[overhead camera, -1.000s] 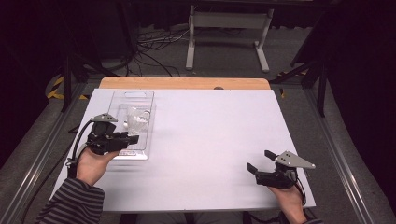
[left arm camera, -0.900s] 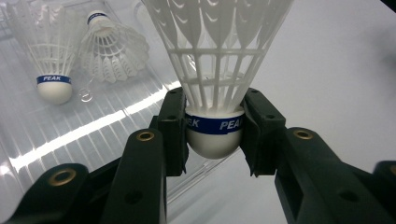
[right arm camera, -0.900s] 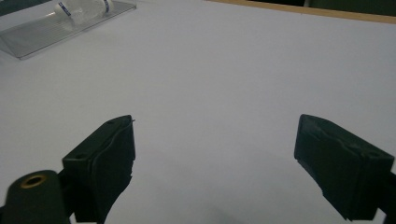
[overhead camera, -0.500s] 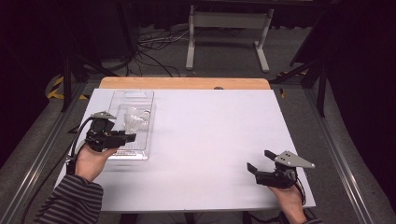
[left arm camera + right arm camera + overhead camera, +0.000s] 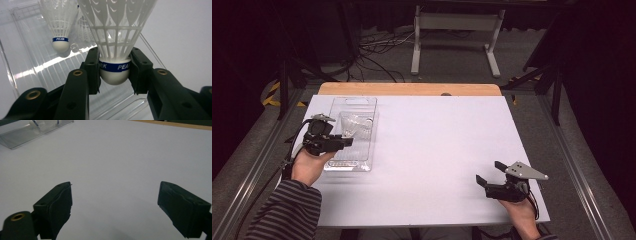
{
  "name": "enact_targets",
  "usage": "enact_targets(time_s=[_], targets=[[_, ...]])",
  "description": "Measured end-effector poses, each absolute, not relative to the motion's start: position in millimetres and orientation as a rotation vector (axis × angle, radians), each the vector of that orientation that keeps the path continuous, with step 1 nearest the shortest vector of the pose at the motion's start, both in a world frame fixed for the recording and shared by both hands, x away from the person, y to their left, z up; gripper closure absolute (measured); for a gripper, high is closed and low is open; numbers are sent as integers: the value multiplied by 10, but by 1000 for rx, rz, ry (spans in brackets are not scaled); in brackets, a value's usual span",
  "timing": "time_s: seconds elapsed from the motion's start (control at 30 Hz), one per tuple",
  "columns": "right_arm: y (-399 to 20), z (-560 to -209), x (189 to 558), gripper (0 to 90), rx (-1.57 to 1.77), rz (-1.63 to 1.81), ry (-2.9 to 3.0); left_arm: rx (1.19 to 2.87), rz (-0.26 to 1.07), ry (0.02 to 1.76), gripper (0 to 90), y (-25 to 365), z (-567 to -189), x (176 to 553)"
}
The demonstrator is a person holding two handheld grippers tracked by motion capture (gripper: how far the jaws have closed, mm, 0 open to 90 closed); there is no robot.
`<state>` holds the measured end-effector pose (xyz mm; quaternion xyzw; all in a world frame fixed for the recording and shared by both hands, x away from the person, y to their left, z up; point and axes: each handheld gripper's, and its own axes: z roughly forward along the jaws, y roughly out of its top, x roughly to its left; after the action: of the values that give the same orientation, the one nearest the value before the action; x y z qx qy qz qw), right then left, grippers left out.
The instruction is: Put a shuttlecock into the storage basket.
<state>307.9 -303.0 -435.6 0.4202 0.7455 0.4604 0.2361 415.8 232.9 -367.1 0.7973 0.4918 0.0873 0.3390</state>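
Observation:
My left gripper point(image 5: 113, 71) is shut on a white shuttlecock point(image 5: 116, 37), clamping its cork base at the blue band, above a clear plastic tray point(image 5: 362, 107). A second shuttlecock point(image 5: 59, 25) lies in the tray point(image 5: 30, 62) behind it. In the high view the left gripper point(image 5: 346, 142) hovers over the tray's left half, beside the shuttlecocks point(image 5: 354, 125). My right gripper point(image 5: 490, 172) rests near the table's front right corner, open, with nothing between its jaws point(image 5: 115, 202).
The white tabletop point(image 5: 437, 150) has a wooden strip point(image 5: 412, 89) along its far edge. A metal stand point(image 5: 454, 30) and cables sit on the dark floor beyond. The tray point(image 5: 22, 136) appears far off in the right gripper view.
The left gripper has shifted slightly forward and right over the tray, still holding the shuttlecock. The right gripper has stayed put.

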Motion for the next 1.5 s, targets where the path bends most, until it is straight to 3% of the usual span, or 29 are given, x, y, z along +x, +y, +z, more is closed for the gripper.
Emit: enact_targets(time_s=[1.5], targets=[[-3025,-4361,3082,129,1147,1262,2059,2092,207,1552,648,2442,-3951,4682]])
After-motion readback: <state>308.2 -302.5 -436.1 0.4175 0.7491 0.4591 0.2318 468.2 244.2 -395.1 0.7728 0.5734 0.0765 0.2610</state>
